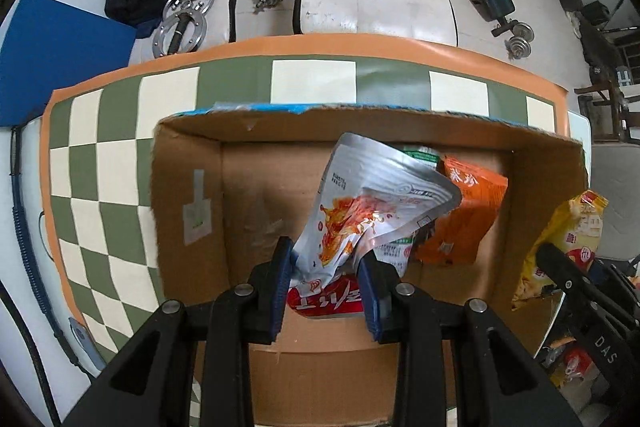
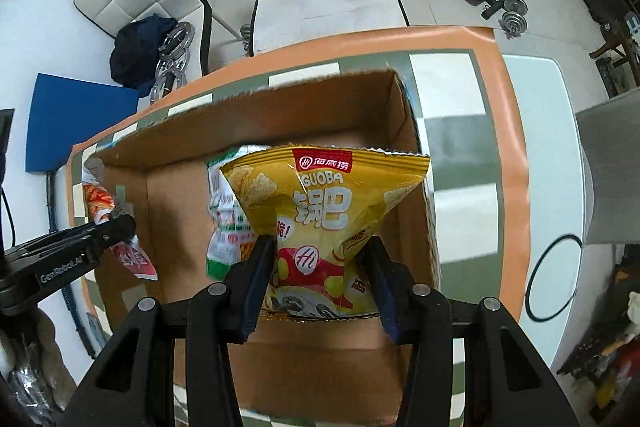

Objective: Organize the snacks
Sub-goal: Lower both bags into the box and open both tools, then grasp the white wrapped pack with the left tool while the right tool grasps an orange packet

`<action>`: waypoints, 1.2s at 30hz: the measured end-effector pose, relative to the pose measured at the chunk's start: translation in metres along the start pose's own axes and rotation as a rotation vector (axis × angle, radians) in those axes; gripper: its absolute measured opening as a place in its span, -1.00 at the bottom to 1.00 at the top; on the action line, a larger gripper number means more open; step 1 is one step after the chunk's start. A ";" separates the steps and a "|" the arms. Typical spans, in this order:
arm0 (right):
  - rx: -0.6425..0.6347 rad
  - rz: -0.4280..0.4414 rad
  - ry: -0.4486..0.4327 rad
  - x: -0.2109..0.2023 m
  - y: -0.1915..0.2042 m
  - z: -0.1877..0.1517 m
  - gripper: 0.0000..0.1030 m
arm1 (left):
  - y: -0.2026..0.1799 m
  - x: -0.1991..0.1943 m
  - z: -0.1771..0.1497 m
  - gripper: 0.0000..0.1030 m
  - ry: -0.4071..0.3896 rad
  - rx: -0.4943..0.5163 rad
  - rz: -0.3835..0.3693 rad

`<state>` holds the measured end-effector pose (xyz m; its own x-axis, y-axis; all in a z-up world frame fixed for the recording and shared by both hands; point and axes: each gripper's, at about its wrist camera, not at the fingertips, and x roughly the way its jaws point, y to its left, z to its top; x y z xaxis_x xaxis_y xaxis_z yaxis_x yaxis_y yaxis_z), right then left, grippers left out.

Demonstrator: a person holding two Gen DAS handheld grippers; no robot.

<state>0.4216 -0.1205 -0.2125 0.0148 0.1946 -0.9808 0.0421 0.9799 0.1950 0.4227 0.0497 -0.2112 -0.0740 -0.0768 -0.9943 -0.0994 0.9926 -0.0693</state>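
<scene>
Left tongs [image 1: 326, 277] grip a crumpled silver-and-red foil snack pouch [image 1: 372, 203] above the open brown cardboard box [image 1: 188, 187]; right tongs [image 2: 318, 277] clamp a yellow crisp bag [image 2: 324, 203] there; an orange packet [image 1: 468, 223] and a green-white packet [image 2: 224, 223] already lie inside; both held packs remain to drop.

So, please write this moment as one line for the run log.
left gripper: shut on silver-red packet | right gripper: shut on yellow bag | both over cardboard box | inside: orange packet
</scene>
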 end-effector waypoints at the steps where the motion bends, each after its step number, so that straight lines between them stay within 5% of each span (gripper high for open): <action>1: -0.001 -0.002 0.001 0.002 0.000 0.003 -0.03 | 0.000 0.002 0.002 -0.45 0.005 -0.001 -0.002; 8: -0.011 -0.028 0.021 0.014 0.005 0.015 -0.01 | 0.005 0.008 0.012 -0.28 0.002 -0.026 -0.004; 12: -0.016 -0.054 0.013 0.015 0.009 0.014 0.66 | 0.008 0.001 0.015 0.39 -0.031 -0.028 -0.002; 13: -0.017 -0.059 0.008 0.014 0.010 0.014 0.66 | 0.008 -0.001 0.015 0.43 -0.039 -0.025 0.000; 24: -0.027 -0.066 -0.006 0.006 0.014 0.002 0.74 | 0.005 -0.022 -0.001 0.64 -0.086 0.007 0.013; 36: -0.073 -0.081 -0.047 -0.012 0.024 -0.045 0.86 | -0.001 -0.052 -0.056 0.78 -0.193 0.010 -0.010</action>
<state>0.3780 -0.0973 -0.1963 0.0608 0.1142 -0.9916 -0.0281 0.9932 0.1126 0.3706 0.0479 -0.1547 0.1192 -0.0684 -0.9905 -0.0893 0.9928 -0.0793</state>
